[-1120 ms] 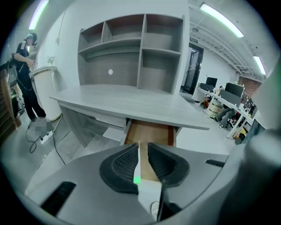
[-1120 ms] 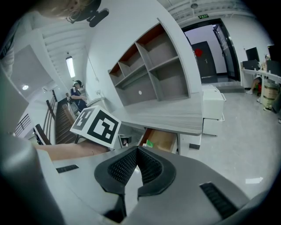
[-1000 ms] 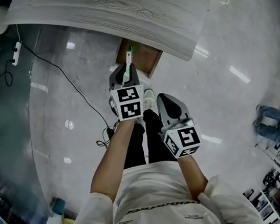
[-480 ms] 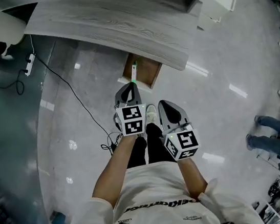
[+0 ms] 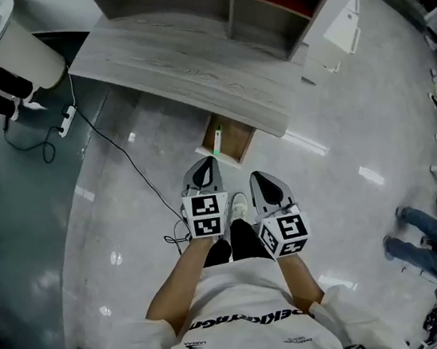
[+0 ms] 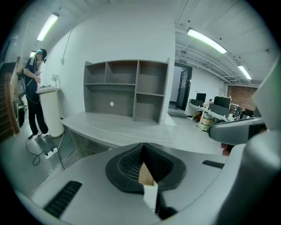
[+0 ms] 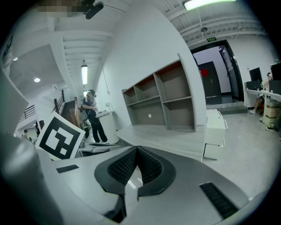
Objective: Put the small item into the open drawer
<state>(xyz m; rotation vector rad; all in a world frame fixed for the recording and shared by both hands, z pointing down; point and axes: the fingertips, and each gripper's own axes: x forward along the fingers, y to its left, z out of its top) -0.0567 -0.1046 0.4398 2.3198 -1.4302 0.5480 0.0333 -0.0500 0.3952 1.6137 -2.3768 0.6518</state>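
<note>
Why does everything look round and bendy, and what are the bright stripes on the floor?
Head view: the wide lens curves the desk's edge, and light glares as streaks on the shiny floor. Both gripper views: dark rounded corners, bowed shelves.

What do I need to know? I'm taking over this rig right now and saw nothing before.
Left gripper: shut, empty.
Right gripper: shut, empty.
Things: the small white item with a green end lies in the open brown drawer under the grey wooden desk.
Done: item placed in the drawer.
Left: nothing for the placing; the drawer stands open.
</note>
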